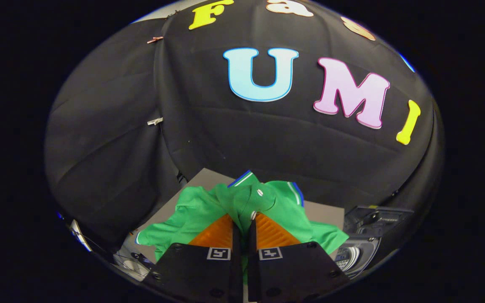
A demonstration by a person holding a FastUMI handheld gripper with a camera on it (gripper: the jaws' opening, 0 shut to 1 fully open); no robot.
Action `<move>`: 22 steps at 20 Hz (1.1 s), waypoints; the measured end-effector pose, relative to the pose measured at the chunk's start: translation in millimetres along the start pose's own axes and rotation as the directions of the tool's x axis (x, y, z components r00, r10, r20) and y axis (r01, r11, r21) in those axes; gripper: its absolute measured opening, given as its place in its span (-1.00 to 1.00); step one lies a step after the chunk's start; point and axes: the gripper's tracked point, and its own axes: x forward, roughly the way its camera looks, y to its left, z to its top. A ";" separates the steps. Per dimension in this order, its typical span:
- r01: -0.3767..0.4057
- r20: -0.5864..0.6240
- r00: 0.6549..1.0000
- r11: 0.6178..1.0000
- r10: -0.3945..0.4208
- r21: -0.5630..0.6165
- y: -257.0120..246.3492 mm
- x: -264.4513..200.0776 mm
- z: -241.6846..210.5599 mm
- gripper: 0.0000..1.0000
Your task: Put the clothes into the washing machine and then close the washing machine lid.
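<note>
The gripper (pixel 243 219) has its two fingers drawn in tight together, and there is green cloth pinched right in the narrow slot between them: both fingers (pixel 215 233) are pressing on a fold of the green shirt (pixel 200 208). The shirt bunches up just ahead of the fingertips and spills out to either side of them, a sleeve-like flap trailing off to the left, another lobe of fabric draping off to the right. At the top of the bunch sits the collar (pixel 242 179), green with a white and blue trim, and two small white buttons (pixel 259 192) line up down the placket straight above the pinch point. Underneath and behind the shirt there is a flat grey surface (pixel 202 176), its far corner poking out beyond the collar. Off to the right of the fingers, lower down, sits the washing machine (pixel 362 240): a dark raised lid panel above, and below it a pale round opening with a perforated drum wall just visible inside. The shirt is well clear of that opening, all of it gathered at the fingers. To the left of the fingers, low down, some thin wire-like framework shows, too small to make out.
</note>
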 end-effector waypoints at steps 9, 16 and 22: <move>-0.076 0.069 0.995 0.997 0.075 0.003 -106.1 -69.0 -13.3 -0.81; -0.131 0.094 0.988 0.989 0.124 0.068 -217.8 -114.7 -15.4 -0.81; -0.190 0.128 0.976 0.978 0.178 0.086 -290.1 -126.3 -25.7 -0.81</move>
